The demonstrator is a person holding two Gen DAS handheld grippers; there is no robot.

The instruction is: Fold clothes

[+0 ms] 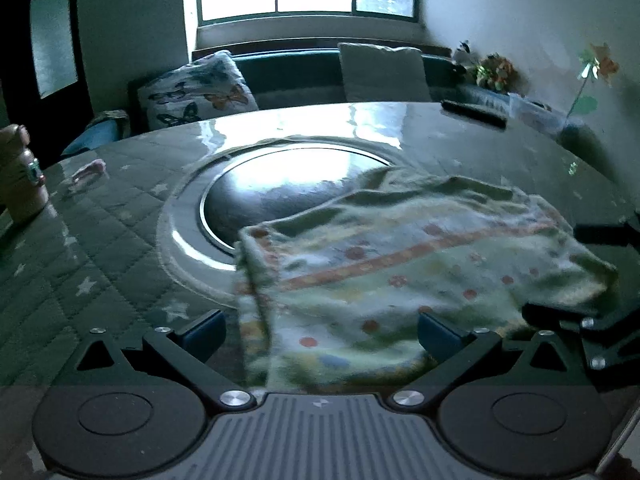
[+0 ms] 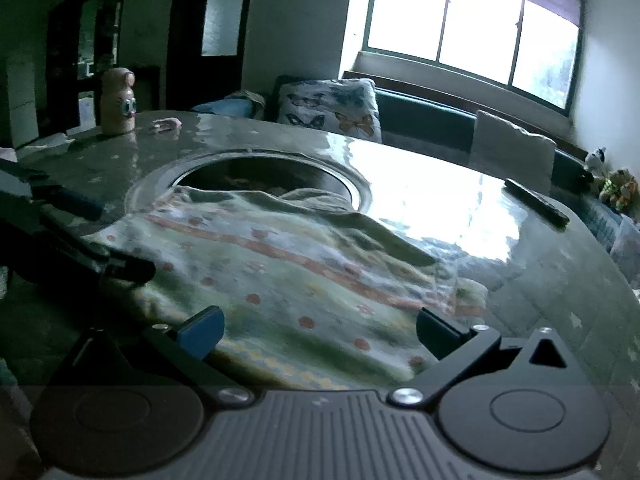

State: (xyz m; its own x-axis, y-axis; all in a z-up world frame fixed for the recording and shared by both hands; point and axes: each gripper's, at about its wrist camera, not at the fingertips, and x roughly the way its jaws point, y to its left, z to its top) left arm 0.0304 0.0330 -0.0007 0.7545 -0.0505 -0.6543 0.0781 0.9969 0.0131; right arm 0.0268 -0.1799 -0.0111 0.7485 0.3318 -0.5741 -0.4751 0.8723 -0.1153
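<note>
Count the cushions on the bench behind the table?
2: a butterfly cushion at the bench's left end, a plain white cushion under the window. The table edge may hide others.

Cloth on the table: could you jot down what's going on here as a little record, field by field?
cloth: patterned cloth lying rumpled on the table, partly over the round inset
left gripper: fingers open, over the cloth's left edge
right gripper: fingers open, cloth's near edge between them
bottle: upright at far left
remote: far right
behind: sofa with butterfly cushion, window
</note>
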